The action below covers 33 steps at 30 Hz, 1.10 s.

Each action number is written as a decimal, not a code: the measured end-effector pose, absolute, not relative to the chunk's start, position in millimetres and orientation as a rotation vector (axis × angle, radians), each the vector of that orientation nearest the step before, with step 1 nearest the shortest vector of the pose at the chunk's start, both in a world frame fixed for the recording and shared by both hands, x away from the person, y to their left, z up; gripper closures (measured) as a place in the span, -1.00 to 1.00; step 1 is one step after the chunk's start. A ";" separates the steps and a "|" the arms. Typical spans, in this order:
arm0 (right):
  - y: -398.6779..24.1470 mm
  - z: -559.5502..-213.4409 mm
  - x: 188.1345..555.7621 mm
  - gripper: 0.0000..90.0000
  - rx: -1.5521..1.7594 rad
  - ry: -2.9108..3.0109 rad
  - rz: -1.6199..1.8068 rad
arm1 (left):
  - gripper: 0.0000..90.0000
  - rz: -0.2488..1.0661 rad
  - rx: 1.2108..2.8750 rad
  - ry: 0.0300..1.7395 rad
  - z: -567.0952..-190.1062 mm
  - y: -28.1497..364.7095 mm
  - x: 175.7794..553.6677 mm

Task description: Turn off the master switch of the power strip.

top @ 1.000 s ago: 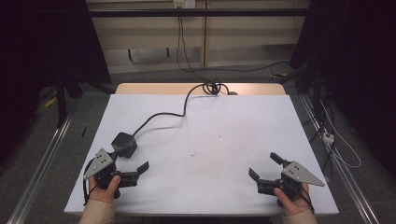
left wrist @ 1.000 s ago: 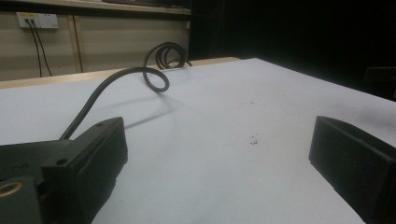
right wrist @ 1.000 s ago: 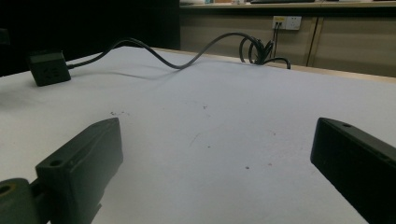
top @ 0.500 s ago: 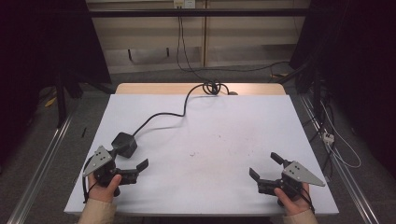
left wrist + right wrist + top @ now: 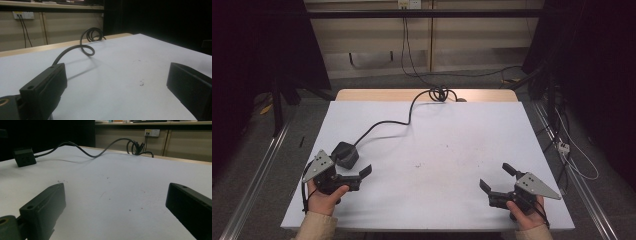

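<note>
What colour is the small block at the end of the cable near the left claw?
Black, like its cable. The block shows best in the high view.

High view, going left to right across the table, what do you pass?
Left gripper → black socket block → cable → cable coil → right gripper.

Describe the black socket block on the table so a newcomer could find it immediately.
Start from the white table. At its left side, just beyond the left gripper, lies the black socket block. It is the boxy end of the black cable running from the coil at the far edge.
</note>
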State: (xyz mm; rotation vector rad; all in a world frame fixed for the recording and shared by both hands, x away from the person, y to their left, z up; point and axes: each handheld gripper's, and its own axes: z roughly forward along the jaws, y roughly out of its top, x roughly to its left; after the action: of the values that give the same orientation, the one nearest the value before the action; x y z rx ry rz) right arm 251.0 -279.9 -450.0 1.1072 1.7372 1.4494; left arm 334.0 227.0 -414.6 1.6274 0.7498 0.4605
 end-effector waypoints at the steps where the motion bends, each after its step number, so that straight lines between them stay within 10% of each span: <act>1: -279.8 -449.9 250.9 -0.94 1.107 1.737 1.449 | -0.94 0.461 1.629 0.748 -414.0 227.1 334.7; 33: -279.1 -449.8 251.2 -0.94 1.096 1.742 1.458 | -0.73 0.493 1.643 0.822 -403.8 235.8 356.6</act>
State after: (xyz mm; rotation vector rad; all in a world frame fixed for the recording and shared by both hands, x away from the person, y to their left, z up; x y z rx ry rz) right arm 251.2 -279.1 -449.8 1.0957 1.7423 1.4576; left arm 356.6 235.8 -403.8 1.6425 0.8219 0.4935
